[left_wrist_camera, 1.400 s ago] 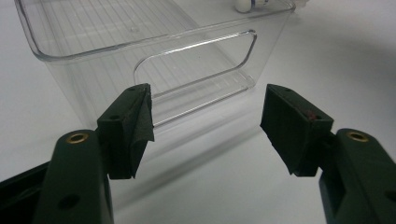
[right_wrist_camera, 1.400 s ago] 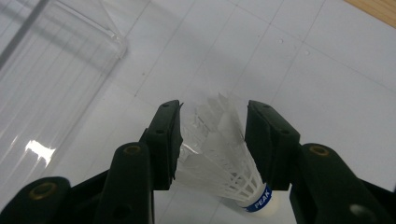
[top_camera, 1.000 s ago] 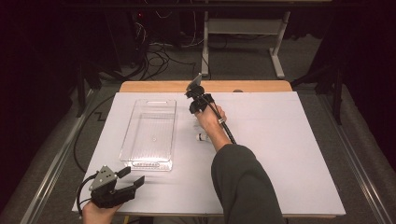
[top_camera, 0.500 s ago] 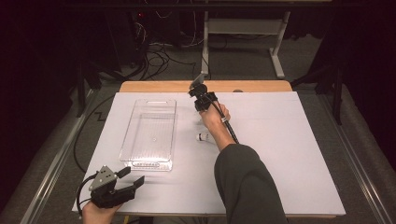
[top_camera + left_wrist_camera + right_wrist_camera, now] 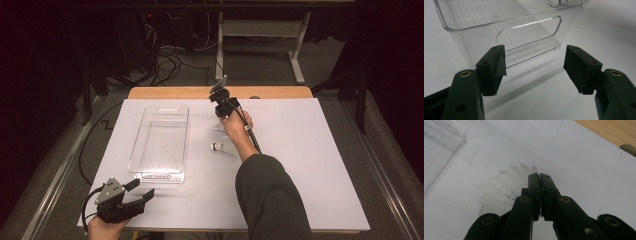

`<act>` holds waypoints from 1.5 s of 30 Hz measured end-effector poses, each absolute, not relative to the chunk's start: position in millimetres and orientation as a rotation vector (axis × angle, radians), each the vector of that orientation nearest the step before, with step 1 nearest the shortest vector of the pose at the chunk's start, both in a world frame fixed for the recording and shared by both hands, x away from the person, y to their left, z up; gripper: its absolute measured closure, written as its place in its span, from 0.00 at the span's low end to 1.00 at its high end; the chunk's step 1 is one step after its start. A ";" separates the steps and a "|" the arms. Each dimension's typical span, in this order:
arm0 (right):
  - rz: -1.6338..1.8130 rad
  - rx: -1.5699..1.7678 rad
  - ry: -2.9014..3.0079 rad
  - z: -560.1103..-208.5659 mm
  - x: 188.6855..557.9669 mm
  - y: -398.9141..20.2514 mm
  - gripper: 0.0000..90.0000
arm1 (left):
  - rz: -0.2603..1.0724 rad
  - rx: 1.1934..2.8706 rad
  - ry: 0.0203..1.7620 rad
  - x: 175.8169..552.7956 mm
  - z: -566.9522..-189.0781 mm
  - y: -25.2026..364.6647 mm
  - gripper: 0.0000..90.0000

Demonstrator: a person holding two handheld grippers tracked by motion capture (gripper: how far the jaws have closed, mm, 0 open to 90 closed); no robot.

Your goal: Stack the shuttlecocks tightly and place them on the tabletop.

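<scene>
A white shuttlecock [image 5: 504, 190] lies on the white table cover beside the far end of the clear bin [image 5: 161, 142]. My right gripper [image 5: 539, 175] has just been closing, and its jaws now stand together on the rim of the shuttlecock's skirt. From above, that gripper [image 5: 220, 112] points down at the table near the far edge. A second shuttlecock [image 5: 217, 147] lies closer in, beside the person's forearm. My left gripper [image 5: 141, 190] rests open at the front left corner, its jaws [image 5: 534, 65] facing the bin's near handle wall [image 5: 529, 32] with nothing between them.
The white cover [image 5: 310, 165] spreads wide to the right of the arm. A strip of wooden tabletop [image 5: 280, 92] runs along the far edge. Cables and a desk frame [image 5: 300, 50] lie on the floor beyond the table.
The right hand has shifted slightly to the right near the far edge. The left gripper has stayed where it was.
</scene>
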State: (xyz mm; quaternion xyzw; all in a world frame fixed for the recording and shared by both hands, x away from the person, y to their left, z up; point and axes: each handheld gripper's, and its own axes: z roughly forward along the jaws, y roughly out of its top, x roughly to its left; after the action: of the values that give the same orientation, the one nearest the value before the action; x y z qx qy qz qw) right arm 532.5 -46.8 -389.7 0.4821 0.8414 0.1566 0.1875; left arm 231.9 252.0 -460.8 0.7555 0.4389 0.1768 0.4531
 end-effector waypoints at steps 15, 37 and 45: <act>0.541 1.383 2.348 -378.3 529.1 -69.6 0.99 | 0.438 1.862 1.090 231.9 -461.0 252.1 0.39; 0.643 1.427 2.287 -367.8 508.6 -116.7 1.00 | 0.439 1.862 1.092 231.3 -461.2 250.3 0.39; 0.668 1.439 2.259 -361.3 498.5 -134.5 1.00 | 0.440 1.865 1.094 231.4 -461.3 250.1 0.39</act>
State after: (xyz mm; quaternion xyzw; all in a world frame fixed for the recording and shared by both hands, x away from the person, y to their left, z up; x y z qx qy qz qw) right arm 498.5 -134.5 -361.3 0.5118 0.8036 0.2376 0.1894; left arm 231.4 250.1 -461.3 0.7544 0.4425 0.1780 0.4510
